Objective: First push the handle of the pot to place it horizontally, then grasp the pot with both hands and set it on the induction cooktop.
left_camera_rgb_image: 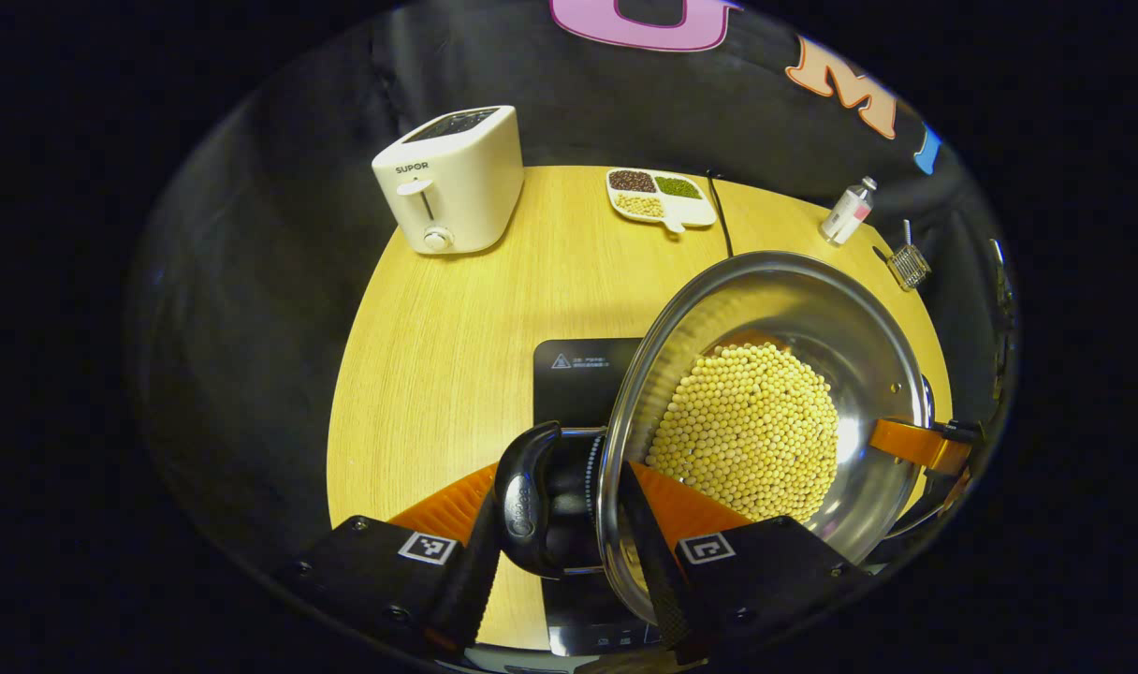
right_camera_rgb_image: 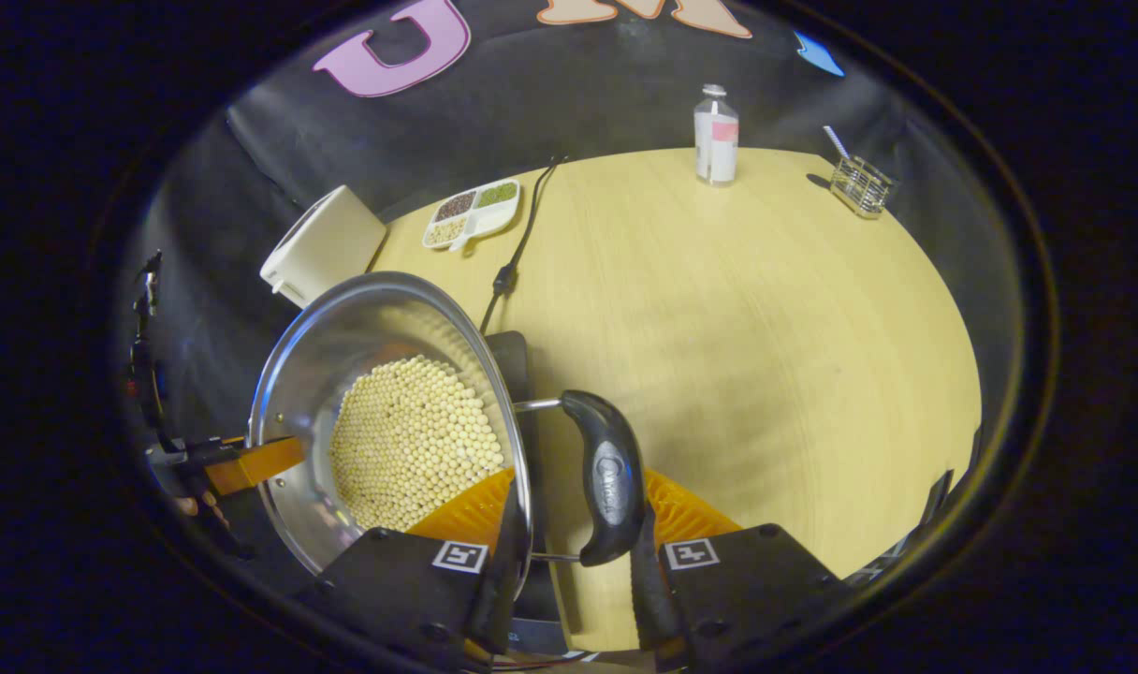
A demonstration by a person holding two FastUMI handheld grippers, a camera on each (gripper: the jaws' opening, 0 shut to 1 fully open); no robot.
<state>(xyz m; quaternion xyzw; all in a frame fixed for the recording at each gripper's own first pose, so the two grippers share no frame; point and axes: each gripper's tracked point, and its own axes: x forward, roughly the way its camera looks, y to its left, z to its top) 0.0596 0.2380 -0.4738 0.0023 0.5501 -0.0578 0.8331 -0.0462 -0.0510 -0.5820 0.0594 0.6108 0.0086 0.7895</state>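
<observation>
Around the steel pot (left_camera_rgb_image: 775, 412), in the left gripper view, a round wooden table (left_camera_rgb_image: 457, 356) is spreading out against the booth's dark cloth wall; a white toaster (left_camera_rgb_image: 452, 178) is standing far behind the pot to its left, a divided dish of grains (left_camera_rgb_image: 661, 197) and a black cord (left_camera_rgb_image: 719, 215) are lying behind it, and a small bottle (left_camera_rgb_image: 848, 212) and a wire basket (left_camera_rgb_image: 908, 266) are sitting behind it to the right. A black induction cooktop (left_camera_rgb_image: 578, 374) is lying under the pot's near-left side. The left gripper (left_camera_rgb_image: 555, 548) is clamping both fingers on the pot's black side handle (left_camera_rgb_image: 532, 496), one finger outside it and one crossing the rim, over the yellow beans (left_camera_rgb_image: 747, 431). In the right gripper view, the same table (right_camera_rgb_image: 765, 328) is stretching right of the pot (right_camera_rgb_image: 382, 412), with the bottle (right_camera_rgb_image: 716, 134) and basket (right_camera_rgb_image: 861, 184) far behind. The right gripper (right_camera_rgb_image: 569, 562) is gripping the other black handle (right_camera_rgb_image: 606, 473) between its fingers, while the left gripper (right_camera_rgb_image: 241, 463) is showing at the pot's far side.
</observation>
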